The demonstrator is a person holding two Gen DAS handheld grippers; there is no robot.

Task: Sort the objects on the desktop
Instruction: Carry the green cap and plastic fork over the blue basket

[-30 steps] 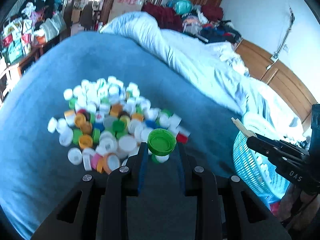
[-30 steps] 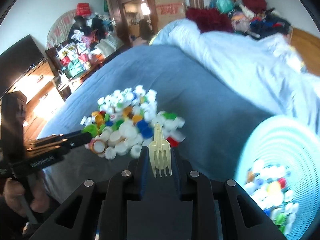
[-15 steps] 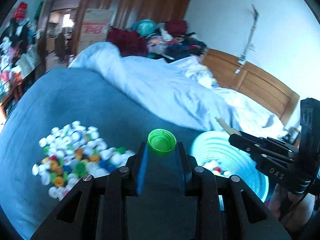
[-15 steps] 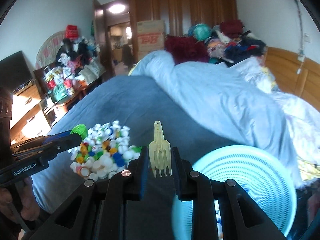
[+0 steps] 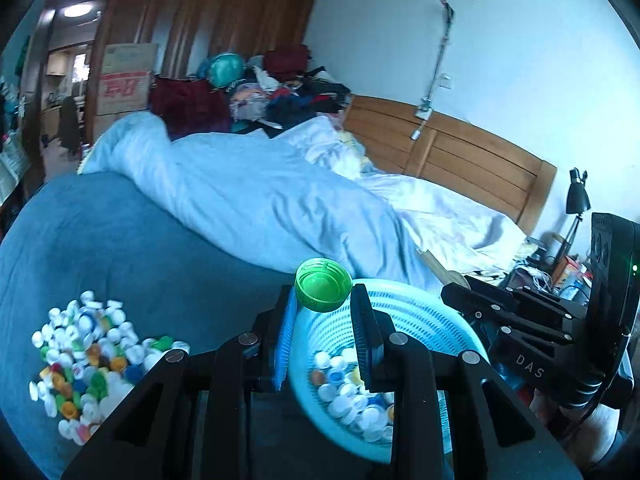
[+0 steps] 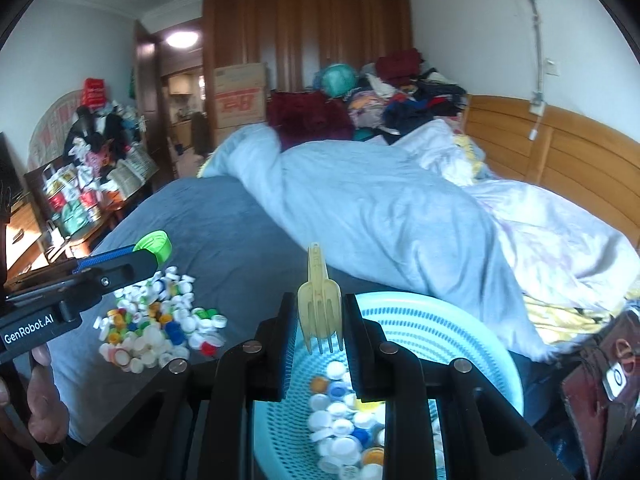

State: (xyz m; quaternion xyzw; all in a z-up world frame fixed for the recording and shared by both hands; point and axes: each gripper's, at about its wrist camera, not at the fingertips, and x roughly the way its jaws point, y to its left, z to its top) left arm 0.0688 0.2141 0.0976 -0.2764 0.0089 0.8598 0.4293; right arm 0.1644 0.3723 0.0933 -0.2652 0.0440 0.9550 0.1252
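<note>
Left to right: loose pile of caps point(image 5: 96, 360) sat on the blue bed cover point(image 5: 120, 248), well left of the basket. My left gripper point(image 5: 323, 308) had its fingers pinching the green cap point(image 5: 323, 290), open side toward the camera, held above the near-left rim of the light-blue basket point(image 5: 420, 312). Right gripper point(image 6: 319, 320) had fingers pinching the pale yellow plastic fork point(image 6: 320, 304), tines pointing back at the camera, also over the basket's near rim.

Step, as I read it: carry phase, both items over the drop bin. Next move would need each gripper further over the basket's middle, then fingers spread to release. The cap should drop clean; the fork is long and light and could catch on the rim.

Hard to tell: whether the fork belongs in a basket that shows only caps. Basket's near edge was hidden behind both grippers, its right side behind the other rig. Cap colours blurred.
</note>
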